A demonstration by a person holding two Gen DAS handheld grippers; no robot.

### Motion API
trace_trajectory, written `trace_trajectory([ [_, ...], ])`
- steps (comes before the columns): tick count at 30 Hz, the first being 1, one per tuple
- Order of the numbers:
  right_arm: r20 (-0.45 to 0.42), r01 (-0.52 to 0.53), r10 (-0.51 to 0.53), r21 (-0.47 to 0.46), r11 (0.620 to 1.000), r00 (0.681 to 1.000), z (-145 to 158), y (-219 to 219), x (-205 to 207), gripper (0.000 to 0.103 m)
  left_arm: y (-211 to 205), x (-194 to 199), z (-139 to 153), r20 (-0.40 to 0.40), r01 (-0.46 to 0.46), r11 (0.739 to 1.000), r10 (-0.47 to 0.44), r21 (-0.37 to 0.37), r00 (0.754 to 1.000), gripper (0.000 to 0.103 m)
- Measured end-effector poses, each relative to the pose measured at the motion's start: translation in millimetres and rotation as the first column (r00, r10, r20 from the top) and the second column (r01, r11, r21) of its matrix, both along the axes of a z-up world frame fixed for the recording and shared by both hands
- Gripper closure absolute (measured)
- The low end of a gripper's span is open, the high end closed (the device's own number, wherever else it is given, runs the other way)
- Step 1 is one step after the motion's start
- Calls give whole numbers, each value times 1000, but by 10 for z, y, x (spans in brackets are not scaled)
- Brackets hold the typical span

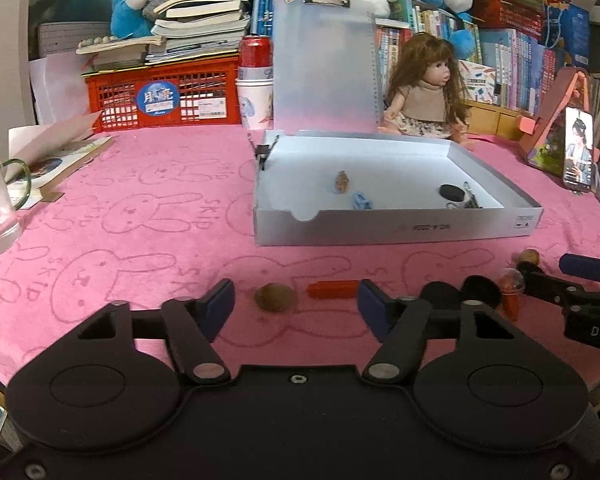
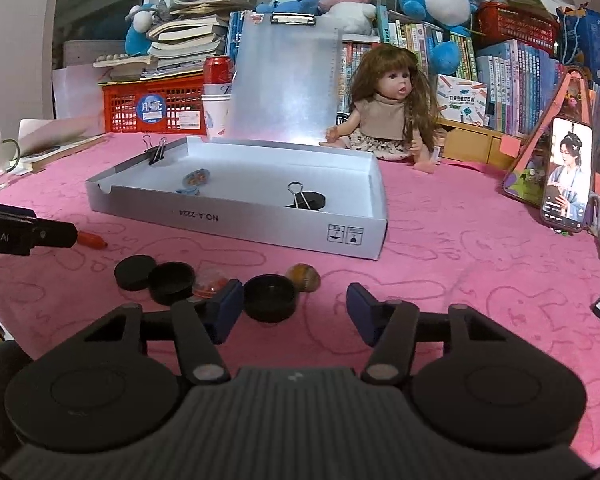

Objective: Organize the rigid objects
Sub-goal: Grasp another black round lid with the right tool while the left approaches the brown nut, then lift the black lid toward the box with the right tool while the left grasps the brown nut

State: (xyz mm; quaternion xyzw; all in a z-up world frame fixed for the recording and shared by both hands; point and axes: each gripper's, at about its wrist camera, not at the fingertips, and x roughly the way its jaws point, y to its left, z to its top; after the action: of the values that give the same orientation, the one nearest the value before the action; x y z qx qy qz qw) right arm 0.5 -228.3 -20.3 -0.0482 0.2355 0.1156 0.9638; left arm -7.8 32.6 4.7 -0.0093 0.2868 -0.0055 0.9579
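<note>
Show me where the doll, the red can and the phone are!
Doll (image 2: pixel 384 116), right wrist view, on its beige top.
Red can (image 1: pixel 255 53), left wrist view, on its red side.
Phone (image 2: pixel 567 176), right wrist view, on its lit screen.

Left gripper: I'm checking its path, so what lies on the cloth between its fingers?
In the left wrist view, a brown nut and a red piece lie between the left gripper fingers, untouched.
</note>
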Motion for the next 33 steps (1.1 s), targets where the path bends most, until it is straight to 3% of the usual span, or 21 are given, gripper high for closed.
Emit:
trace_trajectory([
  [11, -7, -7, 7, 20, 1000, 1000, 10, 35, 2, 53, 110, 63, -59, -12, -31, 1000, 30, -4, 999, 55],
  [25, -26, -18, 19, 37, 999, 999, -46, 122, 55, 63, 52, 144, -147, -22, -41, 999, 41, 11, 999, 56],
  [28, -32, -10, 11, 48, 999, 999, -41, 99, 59, 66, 43, 150, -154, -16, -39, 999, 39, 21, 999, 62],
  [31, -33, -8, 10, 56, 998, 999, -33, 82, 56, 66, 32, 145, -155, -11, -32, 999, 32, 27, 999, 80],
  [33, -32, -8, 10, 60, 998, 999, -25, 77, 46, 66, 33, 140, -150, -13, -34, 999, 34, 23, 999, 81],
])
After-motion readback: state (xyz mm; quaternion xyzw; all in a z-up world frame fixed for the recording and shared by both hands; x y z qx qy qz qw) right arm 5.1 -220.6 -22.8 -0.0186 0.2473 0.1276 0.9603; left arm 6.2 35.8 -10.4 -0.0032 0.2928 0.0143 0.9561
